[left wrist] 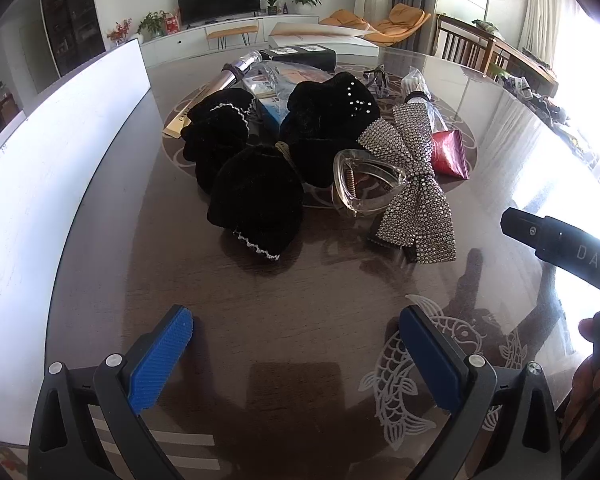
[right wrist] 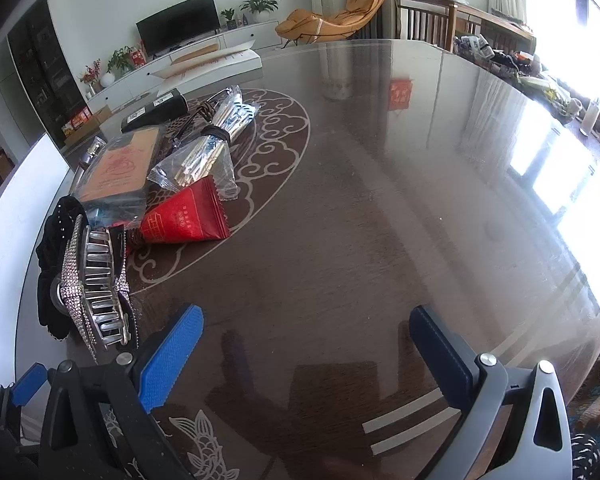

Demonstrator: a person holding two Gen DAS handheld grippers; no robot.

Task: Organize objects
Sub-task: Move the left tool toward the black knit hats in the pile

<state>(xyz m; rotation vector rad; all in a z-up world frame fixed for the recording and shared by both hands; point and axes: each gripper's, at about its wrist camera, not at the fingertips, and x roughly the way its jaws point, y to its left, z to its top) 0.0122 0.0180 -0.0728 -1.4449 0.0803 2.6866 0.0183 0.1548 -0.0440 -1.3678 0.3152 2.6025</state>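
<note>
Objects: heaped in one loose pile at the middle of the counter [left wrist: 300,320], unsorted as far as can be judged.
Left wrist view, pile: three black velvet scrunchies, the near one [left wrist: 256,204] with a white trim, one at far left [left wrist: 216,136], one studded [left wrist: 332,120] at far right of the group; all touching or overlapping.
Left wrist view, right of pile: clear claw clip [left wrist: 364,184] touching a rhinestone bow [left wrist: 412,192]; red packet [left wrist: 450,152] just beyond the bow.
Left wrist view, far side: silver tube [left wrist: 236,72], black box [left wrist: 300,56], bagged items underneath, partly hidden.
Left hand-held gripper [left wrist: 296,356]: spread wide, holding nothing, hovering over bare counter near the pile.
Left wrist view, right edge: body of the other tool [left wrist: 560,244], with part of a hand below it.
Right wrist view, pile: lying at left; bow seen edge-on [right wrist: 74,280], red packet [right wrist: 184,216], bundle of wrapped sticks [right wrist: 212,144], brown bagged pack [right wrist: 120,168], black box [right wrist: 156,110].
Right hand-held gripper [right wrist: 306,356]: spread wide, empty, over bare counter right of the pile.
Right wrist view, space: large right and far part of the counter free for sorting.
Progress: apparently at the very start; nothing visibly grouped or set apart.
Left to do: separating hair accessories from packets and boxes, by the look of it all of it.
</note>
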